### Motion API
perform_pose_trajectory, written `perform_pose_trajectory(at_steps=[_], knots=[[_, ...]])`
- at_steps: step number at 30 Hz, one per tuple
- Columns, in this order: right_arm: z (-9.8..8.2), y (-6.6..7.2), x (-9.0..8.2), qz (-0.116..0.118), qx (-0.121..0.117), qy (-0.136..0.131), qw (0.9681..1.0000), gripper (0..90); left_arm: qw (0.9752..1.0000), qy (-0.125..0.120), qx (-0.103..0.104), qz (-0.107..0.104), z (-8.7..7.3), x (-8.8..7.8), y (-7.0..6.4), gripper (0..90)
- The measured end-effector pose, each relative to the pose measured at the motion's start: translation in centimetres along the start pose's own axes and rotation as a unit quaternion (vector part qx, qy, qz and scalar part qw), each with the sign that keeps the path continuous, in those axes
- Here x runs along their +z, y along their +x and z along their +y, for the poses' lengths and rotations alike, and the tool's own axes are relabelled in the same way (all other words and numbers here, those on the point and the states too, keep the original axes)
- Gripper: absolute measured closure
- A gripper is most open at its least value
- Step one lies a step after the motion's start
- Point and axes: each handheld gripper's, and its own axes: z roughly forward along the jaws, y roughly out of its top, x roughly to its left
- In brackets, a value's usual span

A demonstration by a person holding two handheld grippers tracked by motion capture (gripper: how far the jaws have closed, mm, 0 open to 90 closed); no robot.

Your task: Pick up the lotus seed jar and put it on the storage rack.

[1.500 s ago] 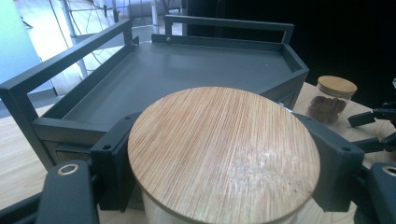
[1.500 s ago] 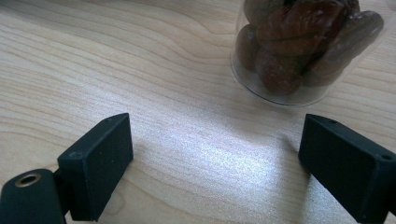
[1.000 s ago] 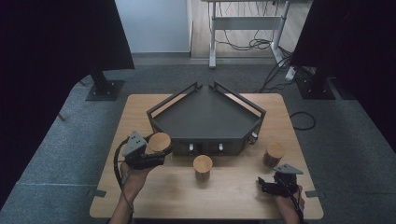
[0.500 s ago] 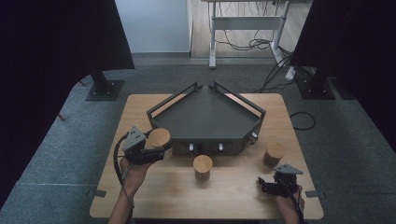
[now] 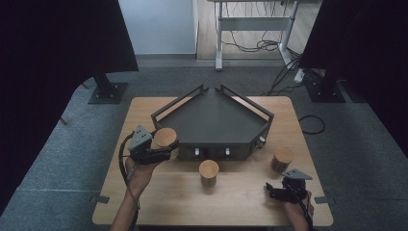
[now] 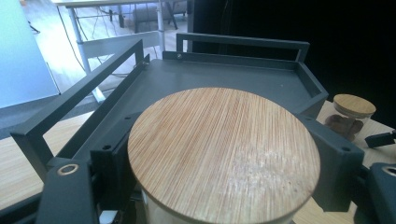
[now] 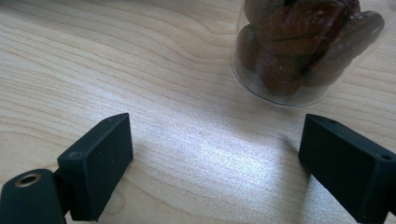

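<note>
The left gripper [image 5: 166, 147] is held up at about nine o'clock of the high view, its black jaws squeezed tight on a round glass jar with a bamboo lid [image 6: 223, 151]. The left forearm is stretched in from six o'clock. The right gripper [image 5: 270, 192] is kept low at about four o'clock, its jaws spread wide with nothing between them.

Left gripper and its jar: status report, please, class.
Left gripper shut on bamboo-lidded jar, beside tray. Right gripper open on table. Tray rail ahead.
</note>
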Motion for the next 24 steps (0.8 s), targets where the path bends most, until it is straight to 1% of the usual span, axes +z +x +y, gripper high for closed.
perform_pose_trajectory(at_steps=[7,16,24], knots=[[0.0,0.0,0.0,0.001,-0.001,0.000,1.0000,9.6,1.0000,-0.001,-0.001,0.003,0.1,0.4,0.1,23.7],[0.0,0.0,0.0,0.001,-0.001,0.000,1.0000,9.6,1.0000,-0.004,0.000,0.006,0.6,0.9,0.2,23.7],[0.0,0.0,0.0,0.001,-0.001,0.000,1.0000,9.6,1.0000,-0.001,0.002,0.007,0.9,1.4,0.2,23.7]])
